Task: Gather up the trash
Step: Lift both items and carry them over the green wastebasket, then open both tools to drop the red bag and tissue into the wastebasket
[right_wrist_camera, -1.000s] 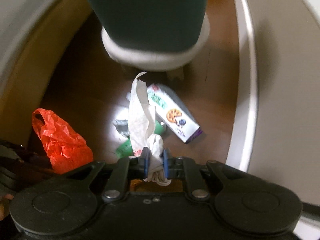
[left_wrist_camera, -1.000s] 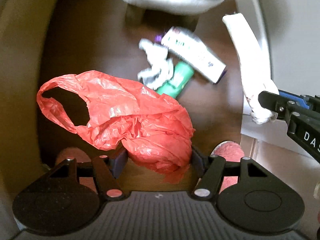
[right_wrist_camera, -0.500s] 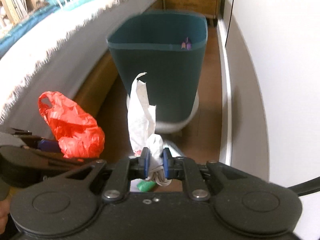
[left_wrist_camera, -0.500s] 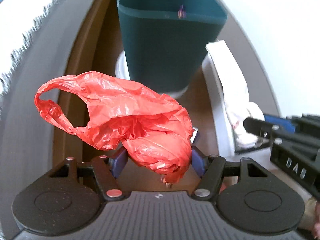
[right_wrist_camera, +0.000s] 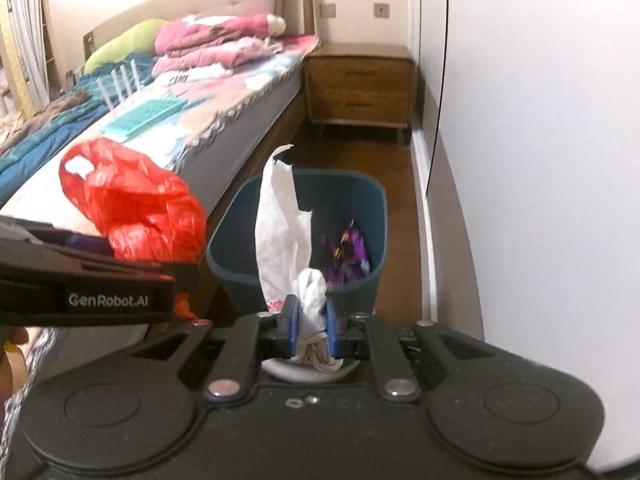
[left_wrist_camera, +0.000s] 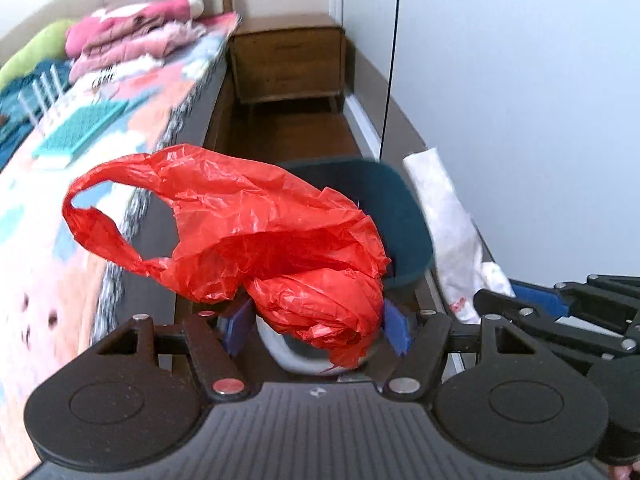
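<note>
Two pieces of trash, one bin [right_wrist_camera: 360, 216]. The left gripper [left_wrist_camera: 318, 322] clamps one red plastic bag [left_wrist_camera: 240, 232], handle trailing left. The right gripper [right_wrist_camera: 310, 320] pinches one white paper wrapper [right_wrist_camera: 280, 220], standing upright before the bin.

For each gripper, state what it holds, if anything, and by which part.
Left gripper pinches the red plastic bag at its bunched lower end. Right gripper clamps the white paper wrapper at its crumpled bottom.

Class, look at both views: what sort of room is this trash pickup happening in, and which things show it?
Most likely a bedroom: a bed with folded pink bedding, and a wooden nightstand beside it.
</note>
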Tool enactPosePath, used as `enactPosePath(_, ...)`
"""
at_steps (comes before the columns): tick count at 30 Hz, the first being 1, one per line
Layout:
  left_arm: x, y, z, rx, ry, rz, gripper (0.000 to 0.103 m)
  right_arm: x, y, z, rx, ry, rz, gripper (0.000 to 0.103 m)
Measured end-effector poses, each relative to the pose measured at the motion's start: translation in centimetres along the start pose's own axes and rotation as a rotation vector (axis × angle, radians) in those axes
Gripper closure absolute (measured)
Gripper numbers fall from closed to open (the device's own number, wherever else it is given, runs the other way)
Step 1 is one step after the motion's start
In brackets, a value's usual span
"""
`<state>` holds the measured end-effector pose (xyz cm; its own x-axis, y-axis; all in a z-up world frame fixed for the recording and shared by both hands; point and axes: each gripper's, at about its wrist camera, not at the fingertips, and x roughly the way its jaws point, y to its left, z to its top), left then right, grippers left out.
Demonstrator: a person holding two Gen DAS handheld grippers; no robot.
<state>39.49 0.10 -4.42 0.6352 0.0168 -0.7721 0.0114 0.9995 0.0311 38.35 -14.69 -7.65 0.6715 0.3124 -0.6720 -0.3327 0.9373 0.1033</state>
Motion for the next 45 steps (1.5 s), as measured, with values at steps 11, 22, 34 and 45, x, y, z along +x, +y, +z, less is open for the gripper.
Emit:
enactPosePath(11, 9.4, 0.1, 4.1, 0.048, 0.023, 0.026, 0.036, 8.3, -1.4, 2.7, 0.023, 0.022, -0.028, 0.090)
enactPosePath(22, 17.7, 1.4, 3.8, 0.026, 0.128, 0.065, 0.036, 14.1, -0.8, 1.3, -0.062, 0.086, -0.036, 0.089)
enactPosePath(34, 21.3, 0.4, 2.8, 0.070, 0.184, 0.086, 0.034, 16.1, -0.6, 0.2, -0.077, 0.126, -0.009, 0.077)
enactPosePath(45, 18.1, 0.4, 2.5, 0.035, 0.173, 0.065, 0.026, 11.8, -0.5, 0.1, -0.047, 0.091, 0.017, 0.049)
